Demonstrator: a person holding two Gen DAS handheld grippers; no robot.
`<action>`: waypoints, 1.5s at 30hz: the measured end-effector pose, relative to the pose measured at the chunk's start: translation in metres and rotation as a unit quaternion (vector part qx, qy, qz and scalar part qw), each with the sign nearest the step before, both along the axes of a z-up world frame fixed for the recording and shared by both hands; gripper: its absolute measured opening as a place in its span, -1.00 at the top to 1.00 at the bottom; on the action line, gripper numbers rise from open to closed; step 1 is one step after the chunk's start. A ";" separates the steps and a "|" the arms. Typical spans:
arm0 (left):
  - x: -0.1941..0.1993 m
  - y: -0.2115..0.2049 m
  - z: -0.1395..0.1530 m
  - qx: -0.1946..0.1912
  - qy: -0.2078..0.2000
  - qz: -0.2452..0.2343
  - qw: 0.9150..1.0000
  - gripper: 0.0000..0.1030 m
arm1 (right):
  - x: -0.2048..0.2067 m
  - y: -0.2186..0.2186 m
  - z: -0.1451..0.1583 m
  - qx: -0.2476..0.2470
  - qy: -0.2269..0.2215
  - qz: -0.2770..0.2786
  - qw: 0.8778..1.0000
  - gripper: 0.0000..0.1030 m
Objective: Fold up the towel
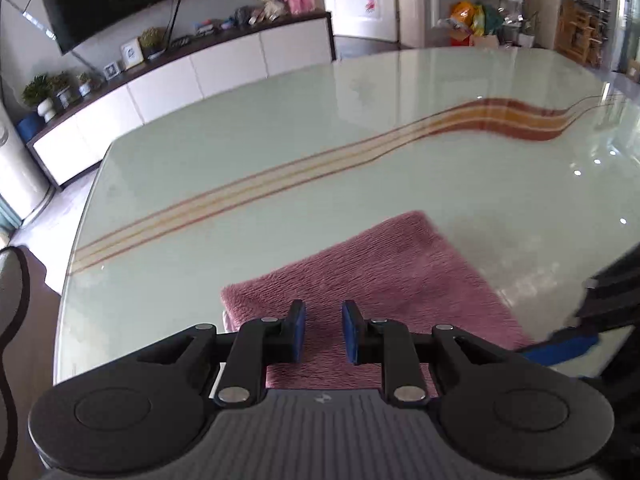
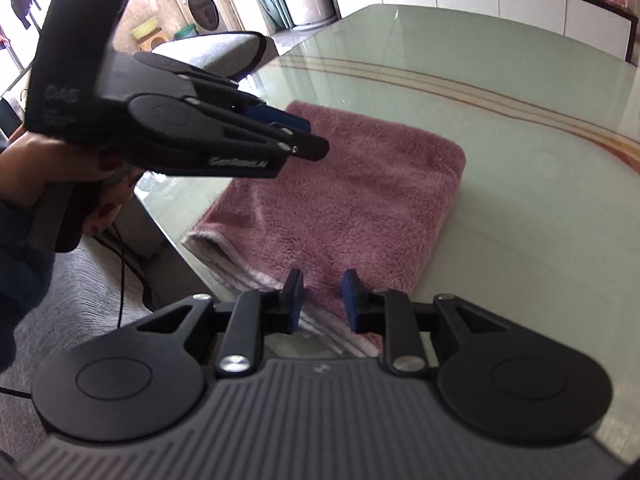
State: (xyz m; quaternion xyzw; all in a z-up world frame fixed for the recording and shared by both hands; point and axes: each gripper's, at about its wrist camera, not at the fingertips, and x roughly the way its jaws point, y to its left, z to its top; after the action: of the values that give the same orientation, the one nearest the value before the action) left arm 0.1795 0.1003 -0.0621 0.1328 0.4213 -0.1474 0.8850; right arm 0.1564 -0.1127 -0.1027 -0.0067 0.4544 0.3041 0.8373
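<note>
A pink towel (image 1: 372, 280) lies folded into a thick rectangle near the front edge of the glass table (image 1: 280, 152). My left gripper (image 1: 323, 320) hovers open over the towel's near edge with nothing between its fingers. In the right wrist view the towel (image 2: 340, 192) shows stacked layers along its near left edge. My right gripper (image 2: 322, 292) stands open just above that layered edge. The left gripper (image 2: 314, 136), held by a hand (image 2: 48, 168), hangs over the towel's far left corner. The right gripper's blue pad (image 1: 560, 344) shows at the right of the left wrist view.
The pale green table top (image 2: 500, 128) carries a curved red and yellow stripe (image 1: 480, 120). A grey chair back (image 2: 212, 52) stands at the table's left side. A grey cushion with a black cable (image 2: 120, 280) lies below the table edge. A white sideboard (image 1: 180, 80) lines the wall.
</note>
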 end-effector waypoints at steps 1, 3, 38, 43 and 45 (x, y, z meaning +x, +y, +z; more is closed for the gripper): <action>0.003 0.004 -0.002 -0.005 0.003 0.005 1.000 0.54 | 0.001 0.000 -0.001 -0.001 0.002 -0.001 1.000 0.57; 0.007 0.008 -0.005 -0.006 0.007 0.009 1.000 0.54 | 0.003 -0.001 -0.003 -0.001 0.009 -0.005 1.000 0.56; -0.073 0.034 -0.015 -0.054 0.021 0.102 0.993 0.10 | -0.026 0.023 -0.009 -0.064 -0.065 -0.005 0.996 0.10; -0.063 0.023 -0.017 -0.078 0.030 0.085 0.993 0.27 | -0.020 0.010 -0.011 -0.079 -0.072 -0.024 0.994 0.10; -0.054 0.011 -0.018 -0.081 0.032 0.069 0.994 0.28 | -0.016 0.000 -0.012 -0.082 -0.072 -0.034 0.993 0.10</action>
State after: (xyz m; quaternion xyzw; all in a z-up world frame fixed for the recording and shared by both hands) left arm 0.1256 0.1110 -0.0803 0.0262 0.4445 -0.1234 0.8868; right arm 0.1404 -0.1130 -0.1143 -0.0818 0.4163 0.2361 0.8742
